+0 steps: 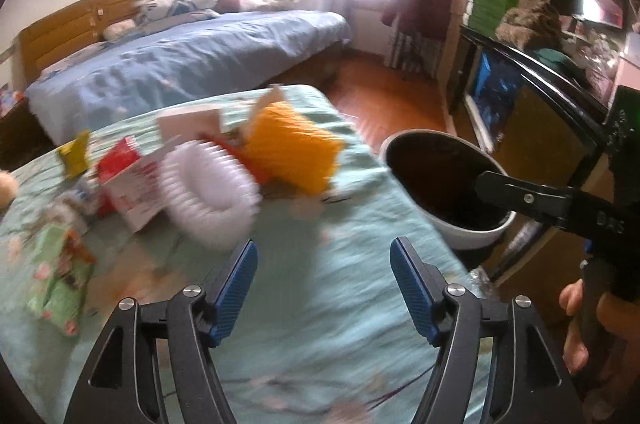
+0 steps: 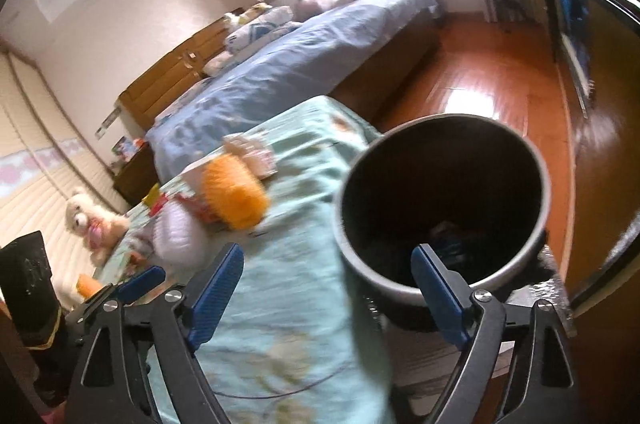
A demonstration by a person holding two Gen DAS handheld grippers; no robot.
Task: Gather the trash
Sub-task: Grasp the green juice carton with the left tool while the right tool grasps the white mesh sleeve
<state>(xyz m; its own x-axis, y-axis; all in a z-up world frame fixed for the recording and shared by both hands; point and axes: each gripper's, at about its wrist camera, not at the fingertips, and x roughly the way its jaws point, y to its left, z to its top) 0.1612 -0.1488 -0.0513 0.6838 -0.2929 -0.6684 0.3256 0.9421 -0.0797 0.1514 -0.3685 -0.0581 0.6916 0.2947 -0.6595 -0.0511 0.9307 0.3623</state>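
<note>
Trash lies blurred on a table under a teal cloth (image 1: 320, 304): an orange foam net (image 1: 292, 148), a white foam net (image 1: 208, 184), a red and white carton (image 1: 128, 180), a yellow wrapper (image 1: 74, 152) and a green packet (image 1: 60, 276). My left gripper (image 1: 324, 244) hovers open over bare cloth, just short of the white net, with nothing between its fingers. A white bin (image 1: 444, 184) with a dark inside stands off the table's right edge. My right gripper (image 2: 328, 250) is open and empty at the bin's (image 2: 440, 184) near rim; dark items lie at the bottom.
A bed with a blue cover (image 1: 192, 60) stands beyond the table, with wooden floor (image 2: 480, 84) between it and the bin. A dark glass-fronted cabinet (image 1: 520, 96) lines the right side. A plush toy (image 2: 92, 220) sits at the table's far left. A hand (image 1: 576, 324) holds the right gripper.
</note>
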